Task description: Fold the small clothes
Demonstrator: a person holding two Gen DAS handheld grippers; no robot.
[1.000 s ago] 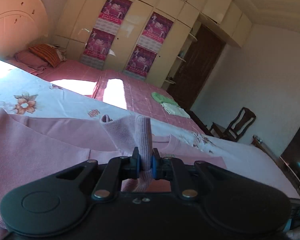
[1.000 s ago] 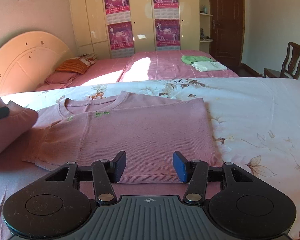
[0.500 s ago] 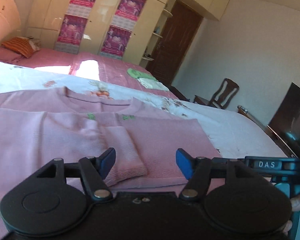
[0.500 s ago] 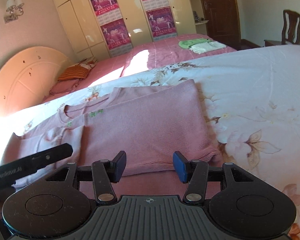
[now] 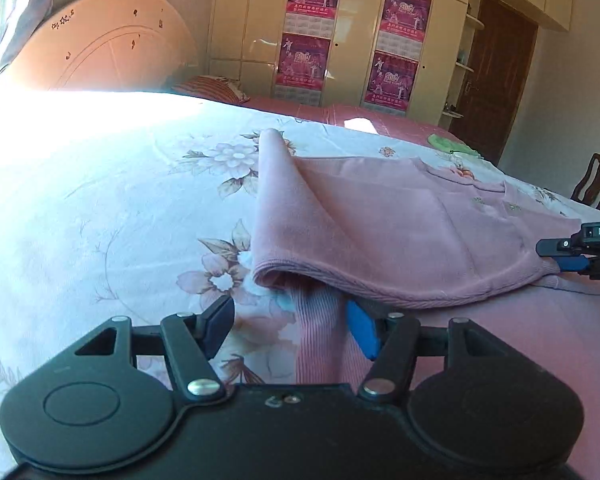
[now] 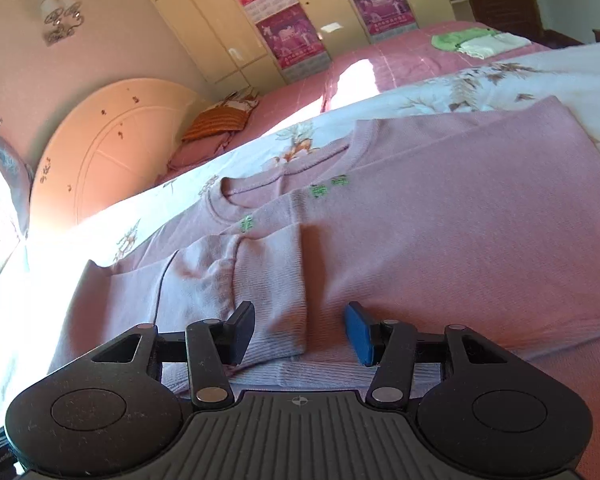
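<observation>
Pink sweater (image 6: 440, 216) lies flat on the floral bedspread (image 5: 100, 208), long axis across you | left tongs (image 5: 290, 326) open, just narrowing, astride its lower-left hem corner — nearest | right tongs (image 6: 300, 330) open, just narrowing, over the folded sleeve cuff (image 6: 268, 280) — pinch hem next.

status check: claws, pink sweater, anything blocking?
Left claw open, closing around the hem. Right claw open, closing over the sleeve cuff. Pink sweater on floral bedsheet, sleeve folded in. Nothing in the way.
</observation>
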